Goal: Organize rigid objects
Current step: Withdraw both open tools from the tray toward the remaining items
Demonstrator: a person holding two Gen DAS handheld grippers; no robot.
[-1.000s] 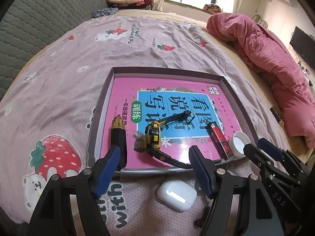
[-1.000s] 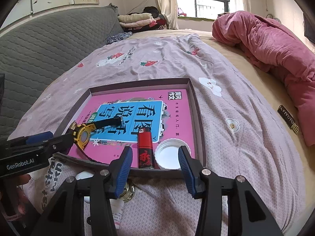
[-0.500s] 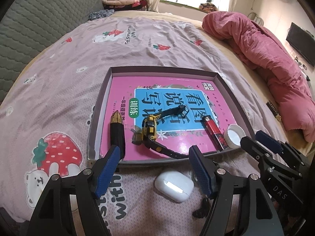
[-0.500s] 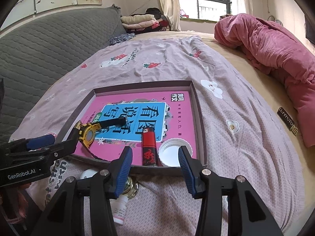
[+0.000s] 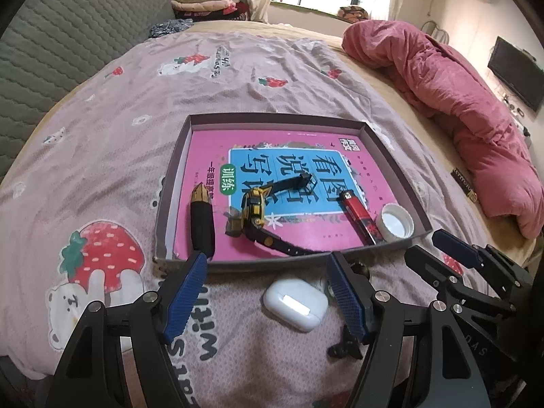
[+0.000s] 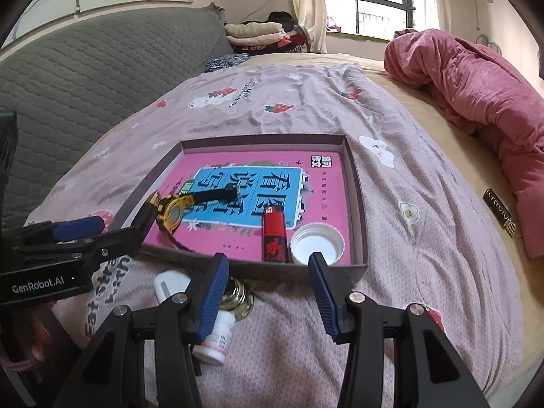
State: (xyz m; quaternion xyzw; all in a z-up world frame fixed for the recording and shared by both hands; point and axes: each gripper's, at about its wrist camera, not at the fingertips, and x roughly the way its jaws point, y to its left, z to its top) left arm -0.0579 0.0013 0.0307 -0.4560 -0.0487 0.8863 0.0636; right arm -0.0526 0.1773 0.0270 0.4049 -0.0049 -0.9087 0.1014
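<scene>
a bed fills both views, covered by a mauve sheet printed with strawberries and bears, with a rumpled pink quilt lying along its right side and a grey quilted headboard on the left. near the foot of the sheet sits a shallow grey box lid, used as a tray, and a pink-and-blue workbook covers its floor.

the left gripper hangs over the sheet just in front of the tray's near wall, its blue-padded fingers spread wide with nothing between them but the bedding below. the right gripper hovers beside it at the tray's near right corner, its fingers also apart and pinching nothing.

on the workbook, from left to right in the left wrist view, lie a black lipstick tube with a gold tip, a yellow-and-black wristwatch with its strap stretched out, a red lighter, and a white bottle cap open side up in the near right corner, just beside the lighter.

still outside the tray, on the sheet near its front wall, rest a white earbud case, a small white pill bottle lying on its side, and a round gold object, partly hidden behind the right gripper's left finger; i cannot tell what it is.
</scene>
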